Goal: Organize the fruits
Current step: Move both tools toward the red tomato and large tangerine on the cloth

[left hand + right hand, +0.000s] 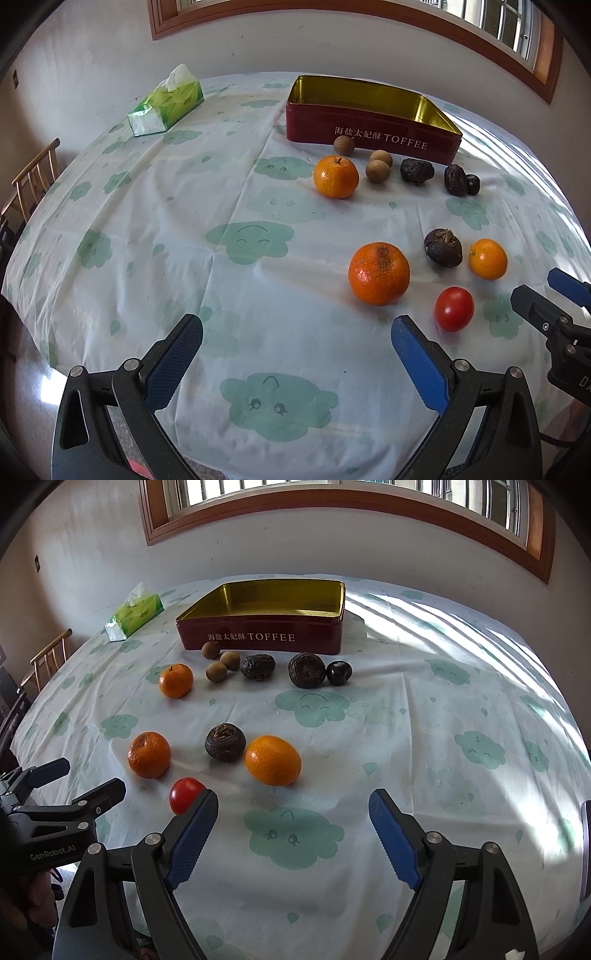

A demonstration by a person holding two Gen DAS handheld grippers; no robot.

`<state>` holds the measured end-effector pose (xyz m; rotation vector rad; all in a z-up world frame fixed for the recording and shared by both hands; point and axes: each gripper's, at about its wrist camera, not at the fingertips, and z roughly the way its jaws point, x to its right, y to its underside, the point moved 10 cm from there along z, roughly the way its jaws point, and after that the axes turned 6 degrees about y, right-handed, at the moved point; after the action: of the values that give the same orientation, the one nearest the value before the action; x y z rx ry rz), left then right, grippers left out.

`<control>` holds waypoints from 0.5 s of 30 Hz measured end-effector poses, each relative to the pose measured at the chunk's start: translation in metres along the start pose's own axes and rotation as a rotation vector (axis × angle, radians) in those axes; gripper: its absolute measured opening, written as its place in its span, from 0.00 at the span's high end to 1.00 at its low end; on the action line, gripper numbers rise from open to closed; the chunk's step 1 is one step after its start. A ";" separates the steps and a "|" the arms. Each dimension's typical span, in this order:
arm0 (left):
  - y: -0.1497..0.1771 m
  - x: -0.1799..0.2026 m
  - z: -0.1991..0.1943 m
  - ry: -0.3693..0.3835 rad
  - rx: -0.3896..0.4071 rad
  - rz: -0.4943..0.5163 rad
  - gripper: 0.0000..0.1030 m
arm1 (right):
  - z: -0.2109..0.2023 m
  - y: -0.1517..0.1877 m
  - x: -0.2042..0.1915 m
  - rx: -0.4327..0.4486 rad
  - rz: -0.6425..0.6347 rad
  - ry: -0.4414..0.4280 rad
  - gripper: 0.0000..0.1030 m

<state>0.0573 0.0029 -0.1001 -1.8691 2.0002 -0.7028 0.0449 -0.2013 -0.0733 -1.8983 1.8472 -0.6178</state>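
The tin (pixel 258 642) stands open at the far side of the tabletop (pixel 424 738), and as far as its gold inside shows, nothing lies in it. So I judge the task is only at the start: every fruit that I can see is outside the tin.

Just before the tin's front wall lie three small brown fruits (pixel 218 661), two wrinkled dark fruits (pixel 258 667) and one shiny dark fruit (pixel 339 672), with a small orange (pixel 176 680) to the left. Nearer to the tongs lie a big orange (pixel 378 273), another dark fruit (pixel 225 743), an orange (pixel 273 760) and a tomato (pixel 184 794).

The left tongs (pixel 295 339) are wide open above bare cloth and hold nothing. The right tongs (pixel 291 812) are also wide open and empty; the tomato lies just beside the left finger, partly hidden by it, and the orange is a little beyond the tips.

All the fruits are left to move. A tissue pack (pixel 135 618) lies at the far left, well apart from the fruits.
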 end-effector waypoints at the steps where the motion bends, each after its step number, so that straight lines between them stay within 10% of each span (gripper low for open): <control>1: 0.000 -0.001 0.000 0.000 -0.001 -0.001 0.02 | 0.000 0.000 0.000 0.000 -0.001 -0.001 0.22; 15: 0.002 -0.001 0.001 -0.002 -0.001 0.003 0.03 | 0.001 0.003 -0.001 -0.007 -0.002 -0.001 0.22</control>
<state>0.0559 0.0043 -0.1024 -1.8664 2.0023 -0.6984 0.0429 -0.2007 -0.0761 -1.9055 1.8489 -0.6112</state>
